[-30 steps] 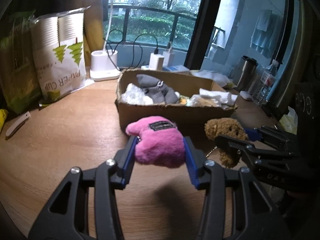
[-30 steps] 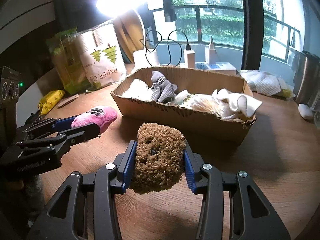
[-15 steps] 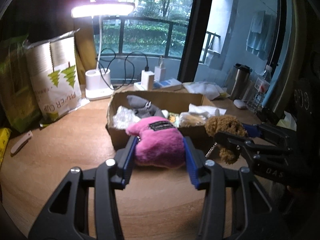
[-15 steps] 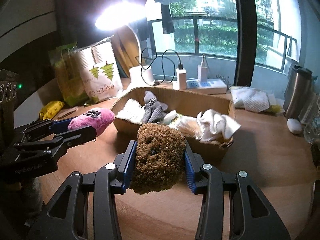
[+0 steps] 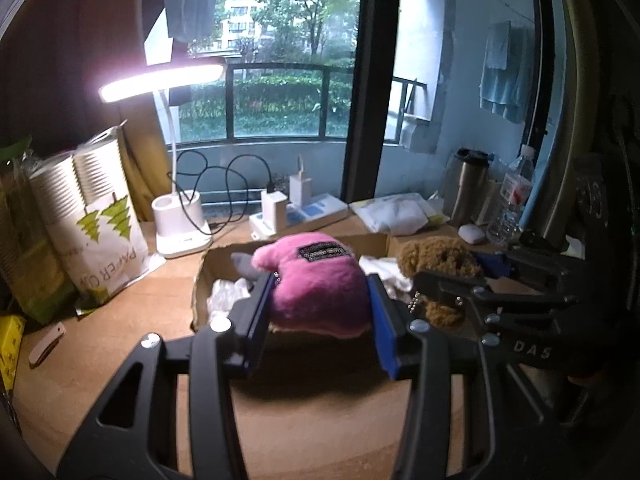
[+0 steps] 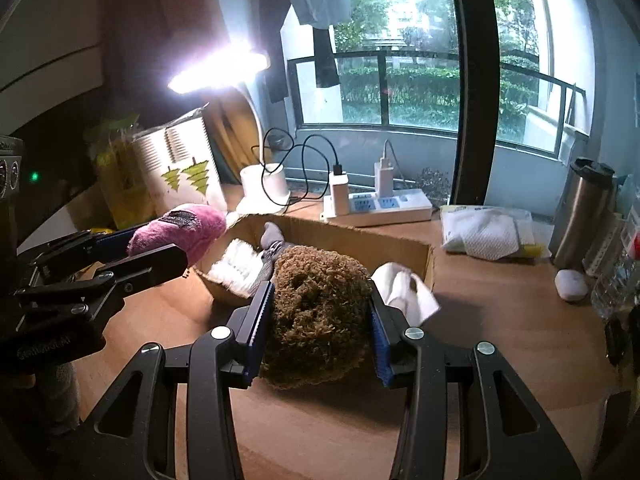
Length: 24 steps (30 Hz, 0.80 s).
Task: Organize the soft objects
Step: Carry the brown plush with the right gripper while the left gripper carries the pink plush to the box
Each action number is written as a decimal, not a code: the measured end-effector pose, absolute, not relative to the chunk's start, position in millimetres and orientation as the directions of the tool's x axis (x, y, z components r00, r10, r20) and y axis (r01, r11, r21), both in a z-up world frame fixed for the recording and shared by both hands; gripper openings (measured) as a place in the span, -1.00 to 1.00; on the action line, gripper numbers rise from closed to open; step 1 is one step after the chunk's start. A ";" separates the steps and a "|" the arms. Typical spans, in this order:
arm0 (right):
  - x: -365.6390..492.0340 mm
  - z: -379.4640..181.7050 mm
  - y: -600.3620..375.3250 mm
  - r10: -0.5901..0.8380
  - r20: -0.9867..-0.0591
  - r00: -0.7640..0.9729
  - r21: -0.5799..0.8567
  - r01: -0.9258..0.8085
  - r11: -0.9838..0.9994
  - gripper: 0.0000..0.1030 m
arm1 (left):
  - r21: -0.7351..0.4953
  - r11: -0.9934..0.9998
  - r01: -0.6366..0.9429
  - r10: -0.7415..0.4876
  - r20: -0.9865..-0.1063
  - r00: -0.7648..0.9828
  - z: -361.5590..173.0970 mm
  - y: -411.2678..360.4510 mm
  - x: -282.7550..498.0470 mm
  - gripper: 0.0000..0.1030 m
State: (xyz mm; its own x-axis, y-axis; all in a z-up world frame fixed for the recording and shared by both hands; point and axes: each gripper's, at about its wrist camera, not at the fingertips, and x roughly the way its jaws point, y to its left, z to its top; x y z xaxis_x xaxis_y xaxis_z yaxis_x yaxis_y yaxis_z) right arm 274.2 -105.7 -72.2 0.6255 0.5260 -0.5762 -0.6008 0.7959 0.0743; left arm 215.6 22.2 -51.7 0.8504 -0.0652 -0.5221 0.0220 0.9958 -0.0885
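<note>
Both tongs have risen: left tongs (image 5: 320,312) clamp the pink plush (image 5: 316,284), right tongs (image 6: 320,316) the brown plush (image 6: 318,312), now above the cardboard box (image 6: 348,236); release likely follows.

Pink plush (image 5: 318,284) blocks most of the cardboard box (image 5: 224,258) interior in the left wrist view; its patch lettering is too small to read. Brown plush (image 6: 318,312) hides the box's near wall and middle contents in the right wrist view. Lamp head (image 6: 218,70) glare washes out detail; both frames' corners are black.
</note>
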 end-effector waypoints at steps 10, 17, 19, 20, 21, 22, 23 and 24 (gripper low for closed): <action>303.2 -61.3 -111.1 0.526 -0.557 0.643 0.066 -0.597 0.799 -0.11 | -0.076 0.997 0.029 -0.063 -0.499 0.864 -43.2 20.6 245.8 -0.09; 319.8 -57.3 -106.6 0.519 -0.549 0.655 0.039 -0.601 0.799 -0.11 | -0.079 0.996 0.044 -0.077 -0.477 0.876 -37.0 23.4 268.9 -0.09; 325.3 -56.7 -105.5 0.514 -0.548 0.660 0.036 -0.596 0.803 -0.11 | -0.082 0.995 0.050 -0.083 -0.469 0.879 -36.3 24.9 275.1 -0.09; 328.3 -56.1 -104.5 0.513 -0.547 0.662 0.035 -0.593 0.804 -0.11 | -0.084 0.995 0.052 -0.085 -0.466 0.881 -36.3 25.8 277.9 -0.09; 331.0 -55.9 -103.8 0.511 -0.546 0.664 0.034 -0.591 0.806 -0.11 | -0.087 0.995 0.056 -0.090 -0.463 0.882 -36.4 26.8 281.2 -0.09; 334.8 -56.0 -102.7 0.509 -0.545 0.666 0.035 -0.588 0.808 -0.11 | -0.092 0.994 0.059 -0.095 -0.459 0.884 -37.2 27.5 284.5 -0.09; 337.2 -56.6 -102.2 0.508 -0.545 0.667 0.035 -0.587 0.809 -0.11 | -0.096 0.993 0.062 -0.099 -0.455 0.885 -38.2 28.7 287.5 -0.09; 340.9 -57.4 -100.7 0.507 -0.545 0.668 0.035 -0.586 0.810 -0.11 | -0.103 0.992 0.070 -0.110 -0.452 0.885 -40.6 30.5 292.9 -0.09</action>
